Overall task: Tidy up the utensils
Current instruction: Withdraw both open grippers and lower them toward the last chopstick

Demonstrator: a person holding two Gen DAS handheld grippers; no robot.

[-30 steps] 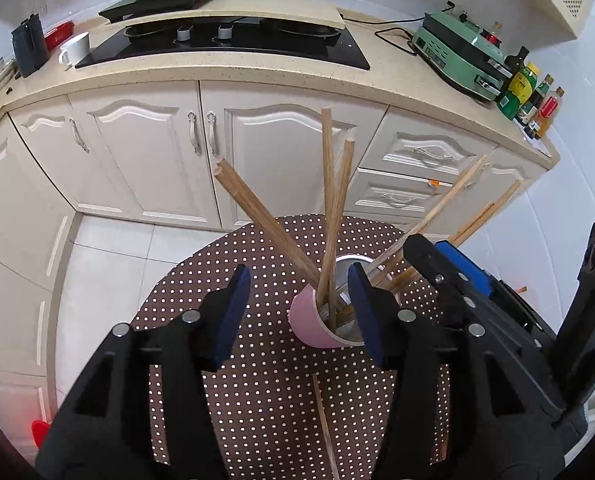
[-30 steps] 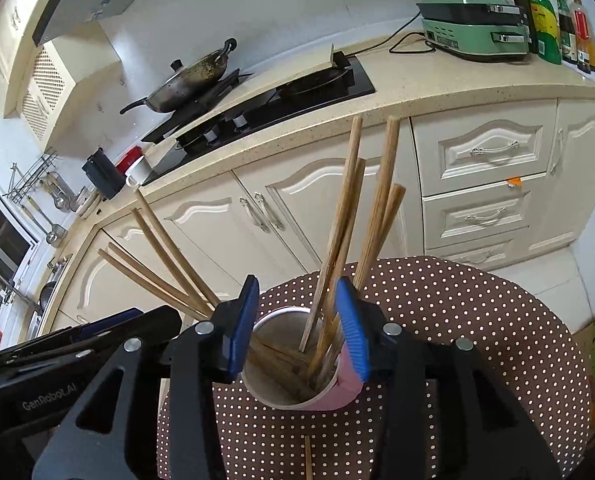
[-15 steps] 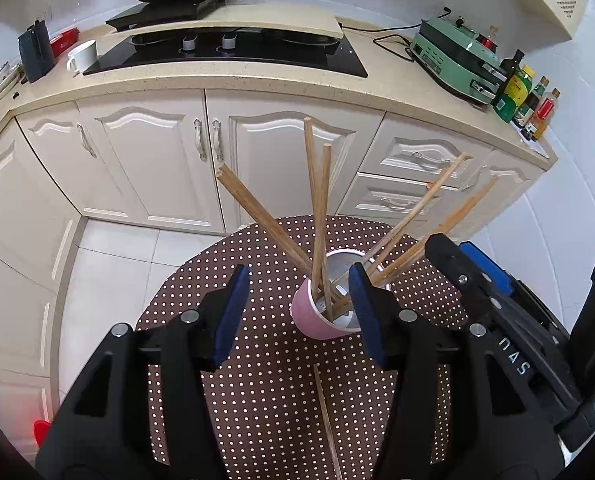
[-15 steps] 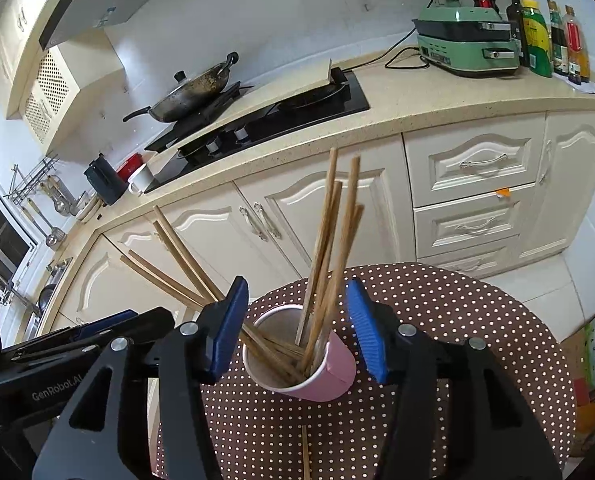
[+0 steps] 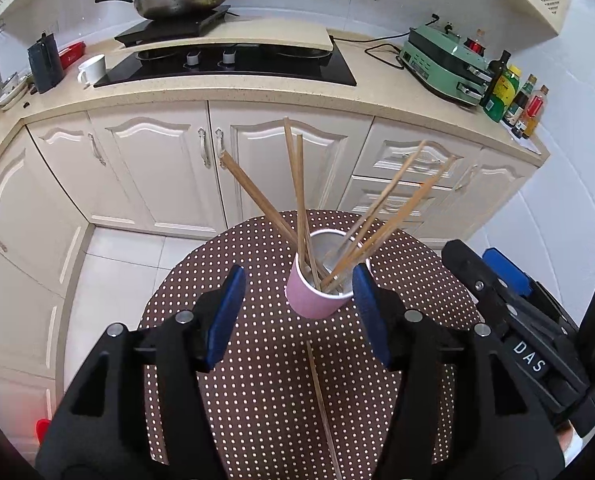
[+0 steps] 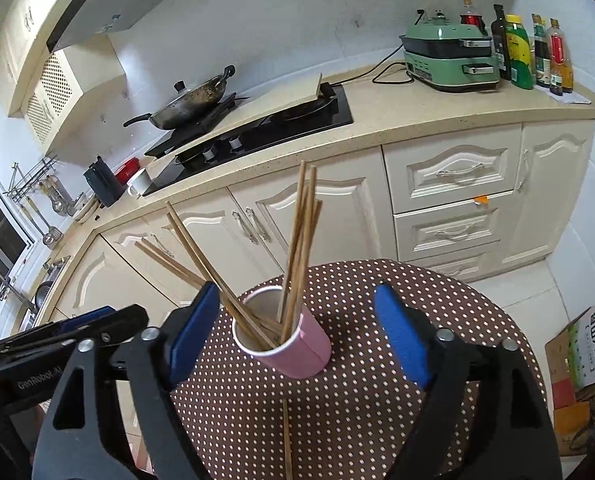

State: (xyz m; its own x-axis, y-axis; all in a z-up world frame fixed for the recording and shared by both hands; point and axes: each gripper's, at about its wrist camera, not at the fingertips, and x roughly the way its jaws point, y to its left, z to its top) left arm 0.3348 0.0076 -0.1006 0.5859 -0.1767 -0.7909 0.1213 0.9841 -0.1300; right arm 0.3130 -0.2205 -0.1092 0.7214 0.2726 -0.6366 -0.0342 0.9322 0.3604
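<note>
Now one loose chopstick (image 5: 321,404) lies flat on the dotted table (image 5: 257,400), its long axis running from the near edge toward the pink cup (image 5: 317,300) at the middle, where the other chopsticks (image 5: 297,184) already stand. It lies just below and between the fingers of the left gripper (image 5: 297,312), spread wide and holding nothing. The right gripper (image 6: 297,336), equally apart and empty, hovers over it too; I cannot tell which is nearer.
</note>
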